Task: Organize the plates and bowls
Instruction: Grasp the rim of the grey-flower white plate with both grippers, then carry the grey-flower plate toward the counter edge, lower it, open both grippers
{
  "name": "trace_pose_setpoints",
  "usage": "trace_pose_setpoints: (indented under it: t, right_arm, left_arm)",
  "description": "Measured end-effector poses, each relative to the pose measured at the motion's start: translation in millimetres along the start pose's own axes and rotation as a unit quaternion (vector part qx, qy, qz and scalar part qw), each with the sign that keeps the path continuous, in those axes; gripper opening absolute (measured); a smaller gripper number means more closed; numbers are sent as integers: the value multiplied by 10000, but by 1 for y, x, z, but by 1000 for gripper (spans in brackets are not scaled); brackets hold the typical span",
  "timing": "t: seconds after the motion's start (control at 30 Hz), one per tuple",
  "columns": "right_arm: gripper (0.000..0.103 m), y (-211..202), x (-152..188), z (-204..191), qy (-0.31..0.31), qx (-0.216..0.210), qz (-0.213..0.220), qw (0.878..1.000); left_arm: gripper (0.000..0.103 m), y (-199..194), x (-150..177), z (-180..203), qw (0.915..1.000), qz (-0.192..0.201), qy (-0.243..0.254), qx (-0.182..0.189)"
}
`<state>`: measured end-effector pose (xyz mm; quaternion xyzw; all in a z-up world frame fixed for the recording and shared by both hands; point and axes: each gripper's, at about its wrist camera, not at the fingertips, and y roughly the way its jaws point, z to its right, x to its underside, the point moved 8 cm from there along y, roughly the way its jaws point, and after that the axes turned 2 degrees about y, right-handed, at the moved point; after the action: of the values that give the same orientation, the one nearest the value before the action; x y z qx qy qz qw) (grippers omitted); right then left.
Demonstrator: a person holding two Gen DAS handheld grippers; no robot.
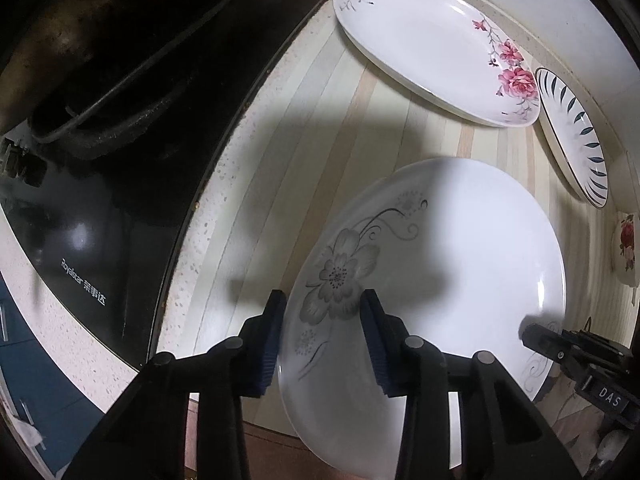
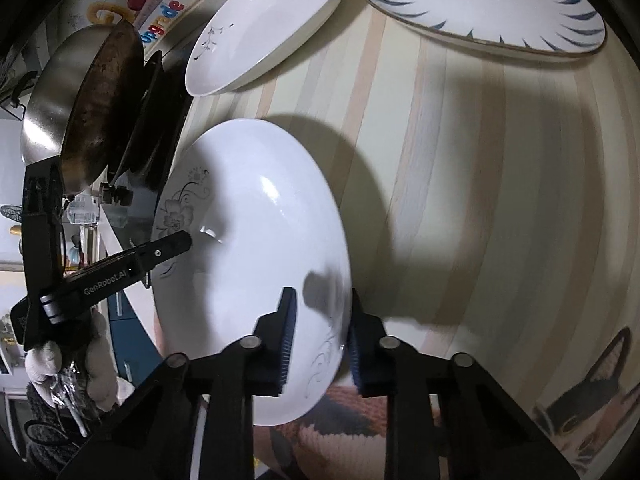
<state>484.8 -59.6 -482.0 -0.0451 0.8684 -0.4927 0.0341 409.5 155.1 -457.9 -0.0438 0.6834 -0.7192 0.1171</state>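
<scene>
Grey-flower plate (image 1: pixel 440 280) is being straddled at its near rim by the left gripper (image 1: pixel 322 340); fingers (image 1: pixel 272 344) are being kept wide apart, one outside the rim, one over the plate face, whether they touch cannot be told. The same plate is being straddled at its opposite rim by the right gripper (image 2: pixel 320 340), with one of its fingers (image 2: pixel 286 340) over the plate face and the other outside the rim; the gap is being held wider than the rim, so a grip cannot be told. The plate is being seen overhanging the table's (image 1: pixel 320 140) near edge. Farther in, toward the table's far edge, a pink-rose plate (image 1: pixel 424 44) is being shown lying flat, with a blue-leaf plate (image 1: pixel 572 136) just beside it. A black stove (image 1: pixel 120 160) with a wok (image 2: pixel 84 108) is being seen along the table's left edge.
</scene>
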Motion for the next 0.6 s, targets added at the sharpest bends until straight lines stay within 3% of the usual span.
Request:
trace_pose_setpoints:
  t: [0.3,0.6]
  right_arm:
    - [17,-10,13,8,-251,195,76,9995]
    - [17,-53,34,29,-115,256,405,9988]
  left_arm:
    - [34,-12,9,9,9998,66,177,81]
    - [34,-40,20,53,9975,212,641,187]
